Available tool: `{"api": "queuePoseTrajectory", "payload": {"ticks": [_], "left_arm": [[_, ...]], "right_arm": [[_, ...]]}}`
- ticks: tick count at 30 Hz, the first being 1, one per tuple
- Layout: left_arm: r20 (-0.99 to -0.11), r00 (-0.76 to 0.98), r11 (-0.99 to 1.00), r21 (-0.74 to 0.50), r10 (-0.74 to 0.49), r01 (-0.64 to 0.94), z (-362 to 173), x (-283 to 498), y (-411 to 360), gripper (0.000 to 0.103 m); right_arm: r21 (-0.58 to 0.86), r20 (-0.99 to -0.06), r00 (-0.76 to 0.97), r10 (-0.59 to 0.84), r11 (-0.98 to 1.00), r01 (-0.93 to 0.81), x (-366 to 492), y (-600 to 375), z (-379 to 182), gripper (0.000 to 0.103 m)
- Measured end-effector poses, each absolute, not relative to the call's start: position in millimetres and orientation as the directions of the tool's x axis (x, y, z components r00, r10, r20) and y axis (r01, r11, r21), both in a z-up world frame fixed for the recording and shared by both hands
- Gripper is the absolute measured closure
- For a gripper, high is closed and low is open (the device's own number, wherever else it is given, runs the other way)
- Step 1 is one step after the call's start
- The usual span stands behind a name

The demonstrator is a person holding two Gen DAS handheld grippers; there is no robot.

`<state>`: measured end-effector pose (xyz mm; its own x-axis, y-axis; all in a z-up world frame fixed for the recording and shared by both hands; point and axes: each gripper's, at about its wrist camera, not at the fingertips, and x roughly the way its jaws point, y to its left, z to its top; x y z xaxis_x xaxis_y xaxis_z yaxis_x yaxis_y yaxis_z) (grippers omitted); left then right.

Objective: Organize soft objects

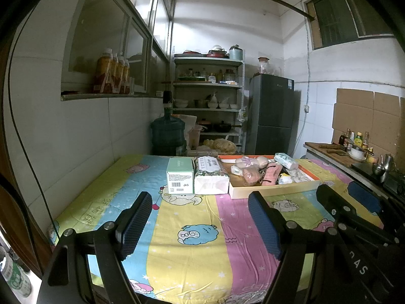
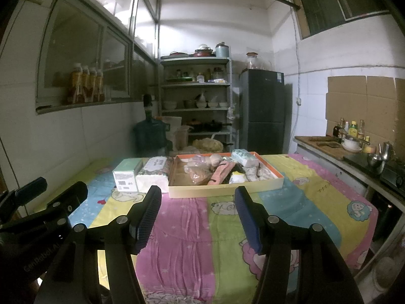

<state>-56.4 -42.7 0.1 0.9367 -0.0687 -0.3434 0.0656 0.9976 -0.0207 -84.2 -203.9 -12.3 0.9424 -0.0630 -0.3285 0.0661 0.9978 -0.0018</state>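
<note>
A shallow orange-rimmed tray [image 1: 273, 189] [image 2: 222, 190] at the table's far side holds several soft things: pink plush pieces [image 1: 250, 174] [image 2: 220, 174], a tissue pack [image 1: 286, 160] [image 2: 244, 157] and small bags. Left of it lie a soft tissue pack [image 1: 211, 177] [image 2: 153, 174] and a green-white box [image 1: 180, 176] [image 2: 125, 174]. My left gripper [image 1: 200, 224] is open and empty above the near table. My right gripper [image 2: 198, 217] is open and empty, also short of the tray. The right gripper shows in the left wrist view [image 1: 354, 200].
The table wears a striped cartoon cloth [image 1: 192, 240] [image 2: 182, 240]. A white wall [image 1: 76, 139] runs along the left. A counter with bottles, bowl and kettle [image 2: 354, 147] stands at right. A water jug [image 1: 167, 131], shelves [image 1: 207, 96] and fridge [image 1: 270, 116] stand behind.
</note>
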Motion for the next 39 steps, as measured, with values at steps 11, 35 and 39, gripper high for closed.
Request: {"api": "queuePoseTrajectory", "payload": {"ticks": [11, 35, 39], "left_arm": [[-0.343, 0.937, 0.998, -0.020, -0.068, 0.065, -0.5, -56.9, -42.8, 0.025], [-0.340, 0.938, 0.998, -0.018, -0.067, 0.064, -1.2, -58.4, -45.1, 0.025], [-0.340, 0.938, 0.998, -0.018, -0.067, 0.065, -1.4, -58.4, -45.1, 0.025]], "right_arm": [[-0.002, -0.328, 0.942, -0.063, 0.998, 0.067, -84.4, -203.6, -12.8, 0.041], [-0.002, -0.327, 0.943, -0.063, 0.998, 0.066, -85.4, -200.6, -12.6, 0.041], [-0.002, -0.328, 0.943, -0.063, 0.998, 0.066, -85.4, -201.0, -12.7, 0.041]]}}
